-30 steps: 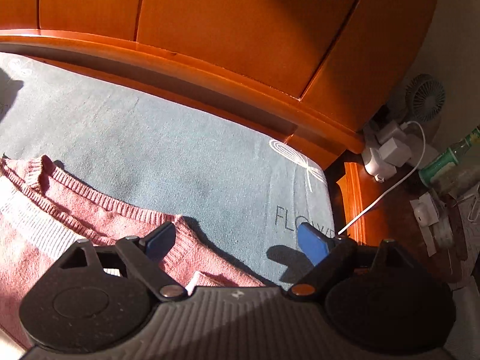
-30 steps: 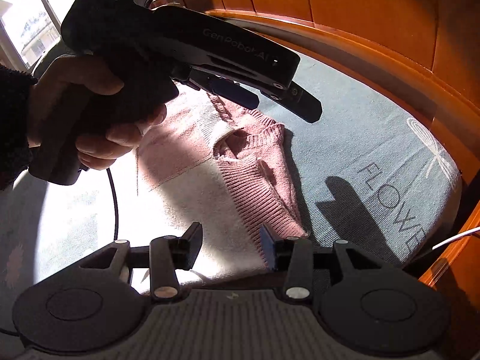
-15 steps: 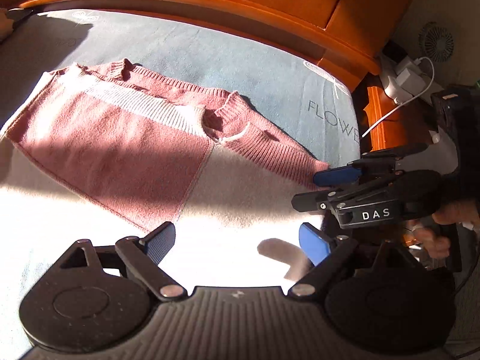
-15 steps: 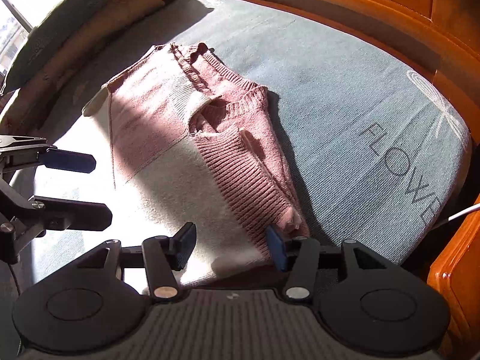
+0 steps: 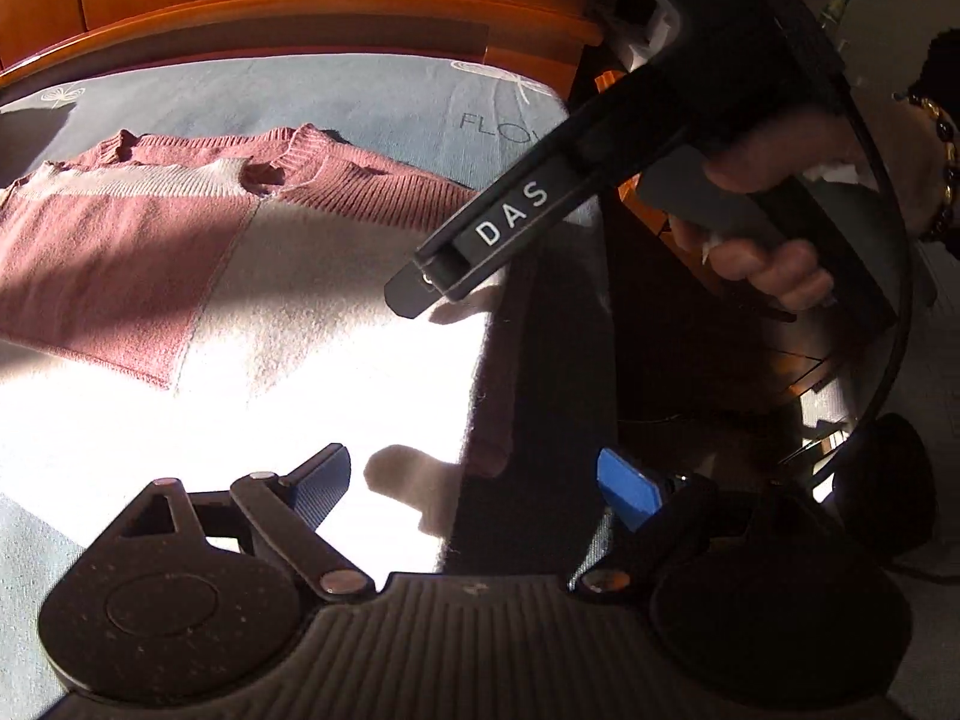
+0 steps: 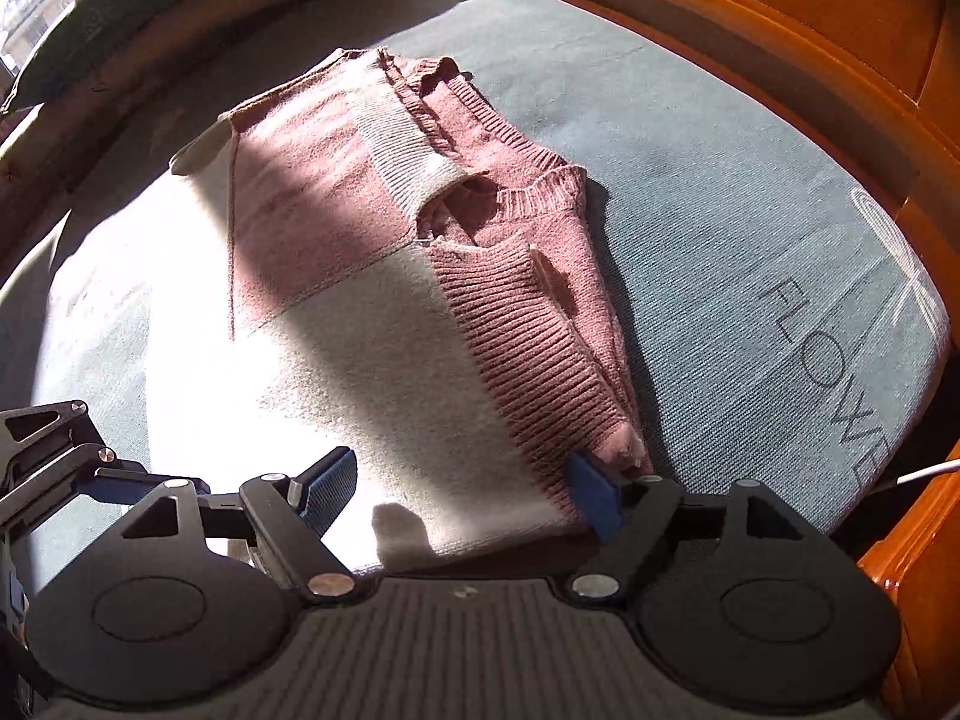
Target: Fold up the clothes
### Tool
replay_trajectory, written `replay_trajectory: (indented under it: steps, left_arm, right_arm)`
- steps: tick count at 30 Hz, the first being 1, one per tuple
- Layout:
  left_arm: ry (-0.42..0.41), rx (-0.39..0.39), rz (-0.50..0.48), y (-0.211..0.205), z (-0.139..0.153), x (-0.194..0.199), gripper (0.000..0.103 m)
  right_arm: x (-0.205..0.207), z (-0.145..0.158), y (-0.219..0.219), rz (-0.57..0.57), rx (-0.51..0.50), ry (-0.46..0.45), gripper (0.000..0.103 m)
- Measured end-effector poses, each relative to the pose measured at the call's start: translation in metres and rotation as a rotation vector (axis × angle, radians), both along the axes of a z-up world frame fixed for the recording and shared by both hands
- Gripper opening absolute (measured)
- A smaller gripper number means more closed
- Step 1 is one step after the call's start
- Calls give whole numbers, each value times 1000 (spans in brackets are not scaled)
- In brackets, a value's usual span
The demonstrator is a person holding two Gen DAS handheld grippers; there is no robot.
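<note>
A pink and cream knit sweater [image 6: 384,276] lies folded flat on a blue-grey mat [image 6: 750,228]; it also shows in the left wrist view [image 5: 180,252]. My right gripper [image 6: 465,495] is open, its jaws spread over the sweater's near edge, the right pad beside the ribbed hem. My left gripper [image 5: 486,489] is open and empty above the sweater's near bright part. In the left wrist view the right gripper's black body [image 5: 516,210], marked DAS, crosses in front, held by a hand [image 5: 762,228]. The left gripper's fingers [image 6: 72,468] show at the left edge of the right wrist view.
An orange wooden headboard [image 6: 780,12] curves round the far side of the mat. A dark cushion [image 6: 120,6] lies at the far left. A white cable [image 6: 930,471] runs at the right edge. The mat [image 5: 384,96] carries the word FLOWER.
Both grippers have drawn back from the far side to the sweater's near edge. The right gripper's jaws have opened wider. The right gripper now crosses close in front of the left camera.
</note>
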State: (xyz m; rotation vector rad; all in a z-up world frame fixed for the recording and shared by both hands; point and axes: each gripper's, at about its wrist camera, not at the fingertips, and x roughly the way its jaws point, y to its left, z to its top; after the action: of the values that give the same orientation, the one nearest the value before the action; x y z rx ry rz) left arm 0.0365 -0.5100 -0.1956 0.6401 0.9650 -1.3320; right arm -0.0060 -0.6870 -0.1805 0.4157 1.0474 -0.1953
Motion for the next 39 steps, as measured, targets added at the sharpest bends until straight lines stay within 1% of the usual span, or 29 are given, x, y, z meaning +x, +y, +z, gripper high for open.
replay_trajectory:
  steps: [2, 4, 8, 11, 14, 16, 18, 19, 21, 23, 26, 29, 32, 33, 35, 36, 37, 39]
  left_arm:
    - [33, 32, 4, 1, -13, -1, 90]
    - [40, 40, 3, 3, -20, -1, 90]
    - [42, 53, -35, 8, -12, -6, 91]
    - [13, 22, -63, 16, -2, -8, 91]
    - [-36, -7, -101, 25, 1, -11, 91]
    - [-37, 6, -113, 25, -7, -13, 91]
    - [-33, -4, -138, 25, -11, -19, 91]
    - [-47, -11, -161, 25, -13, -24, 91]
    - [-81, -13, -197, 24, -18, -32, 91]
    - [-97, -9, -200, 26, -20, -36, 91]
    - [-121, -51, -205, 29, -6, -37, 91]
    - [-157, -78, -246, 30, 3, -43, 91]
    - [-132, -51, -263, 28, -6, -47, 91]
    - [-124, -39, -258, 28, -10, -48, 91]
    - [-109, -16, -248, 29, -18, -50, 91]
    - [-106, -12, -242, 29, -19, -51, 91]
    - [-103, -8, -237, 30, -19, -51, 91]
    - [-104, -9, -240, 30, -15, -51, 91]
  right_arm:
    - [1, -1, 3, 1, -11, 4, 85]
    - [2, -1, 7, 12, -31, 12, 87]
    - [5, 0, 11, 31, -58, 31, 88]
    - [3, 7, 11, 29, -45, 34, 88]
    - [-6, 21, 12, 41, -30, -4, 88]
    - [-9, 27, 19, 93, -40, -28, 88]
    - [-11, 29, 29, 156, -40, -53, 88]
    - [-11, 27, 35, 198, -38, -62, 88]
    - [-11, 17, 46, 252, -39, -30, 88]
    - [-11, 5, 55, 291, -48, 15, 88]
    - [-12, 2, 62, 298, -92, 37, 88]
    - [-15, 19, 59, 262, -58, -19, 87]
    - [-13, 21, 59, 275, -14, -55, 84]
    - [-12, 18, 59, 284, 4, -55, 84]
    - [-11, 4, 60, 289, 43, -22, 85]
    - [-11, -3, 59, 287, 49, -8, 85]
    - [-12, -6, 59, 290, 47, -12, 85]
    - [-11, 0, 60, 283, 37, -16, 83]
